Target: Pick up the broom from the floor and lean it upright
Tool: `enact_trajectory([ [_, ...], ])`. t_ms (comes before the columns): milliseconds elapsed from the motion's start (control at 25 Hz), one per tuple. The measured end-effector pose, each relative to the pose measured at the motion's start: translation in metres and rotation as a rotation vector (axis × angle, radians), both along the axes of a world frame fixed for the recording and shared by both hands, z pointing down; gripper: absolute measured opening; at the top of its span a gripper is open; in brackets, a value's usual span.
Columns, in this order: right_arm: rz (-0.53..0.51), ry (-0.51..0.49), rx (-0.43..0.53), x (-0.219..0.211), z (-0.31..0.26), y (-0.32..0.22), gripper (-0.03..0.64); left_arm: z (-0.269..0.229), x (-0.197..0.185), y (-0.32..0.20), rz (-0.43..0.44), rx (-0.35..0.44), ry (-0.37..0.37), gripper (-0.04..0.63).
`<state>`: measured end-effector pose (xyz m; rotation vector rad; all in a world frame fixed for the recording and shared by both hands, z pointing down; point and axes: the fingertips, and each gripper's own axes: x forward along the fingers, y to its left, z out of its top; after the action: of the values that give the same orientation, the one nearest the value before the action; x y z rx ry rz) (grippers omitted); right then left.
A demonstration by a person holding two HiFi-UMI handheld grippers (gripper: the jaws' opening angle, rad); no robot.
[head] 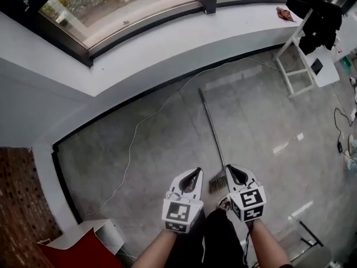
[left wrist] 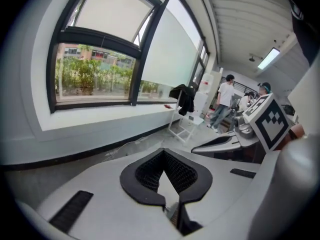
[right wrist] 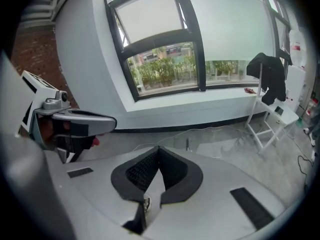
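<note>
The broom lies flat on the grey floor, its thin metal handle (head: 209,121) running away from me and its dark brush head (head: 217,181) nearest me. My left gripper (head: 196,172) hangs just left of the brush head, shut and empty. My right gripper (head: 230,168) hangs just right of the brush head, also shut with nothing in it. In the right gripper view the far end of the handle (right wrist: 187,144) shows beyond the closed tips (right wrist: 159,148). The left gripper view looks past its closed tips (left wrist: 162,151) at the window wall; the broom is hidden there.
A white cable (head: 134,138) trails across the floor along the curved window wall (head: 167,54). A white folding rack (head: 304,66) with a black garment stands at the right. A red and white box (head: 83,244) sits at the lower left. People (left wrist: 222,101) stand far off.
</note>
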<state>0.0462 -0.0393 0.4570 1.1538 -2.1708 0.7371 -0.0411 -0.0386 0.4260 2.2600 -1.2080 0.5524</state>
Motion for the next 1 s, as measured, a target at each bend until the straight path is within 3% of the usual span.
enact_trajectory([
  [280, -0.008, 0.018, -0.066, 0.027, 0.133, 0.004, 0.006, 0.124, 0.019, 0.006, -0.092, -0.051, -0.001, 0.003],
  [640, -0.013, 0.053, -0.141, 0.036, 0.241, -0.002, 0.006, 0.231, 0.023, 0.030, -0.154, -0.162, 0.014, 0.003],
  [800, -0.034, 0.076, -0.168, 0.033, 0.278, -0.008, 0.006, 0.269, 0.022, 0.026, -0.152, -0.193, 0.002, 0.003],
  [1000, -0.053, 0.093, -0.191, 0.023, 0.324, -0.016, 0.006, 0.315, 0.020, 0.011, -0.080, -0.225, -0.038, 0.003],
])
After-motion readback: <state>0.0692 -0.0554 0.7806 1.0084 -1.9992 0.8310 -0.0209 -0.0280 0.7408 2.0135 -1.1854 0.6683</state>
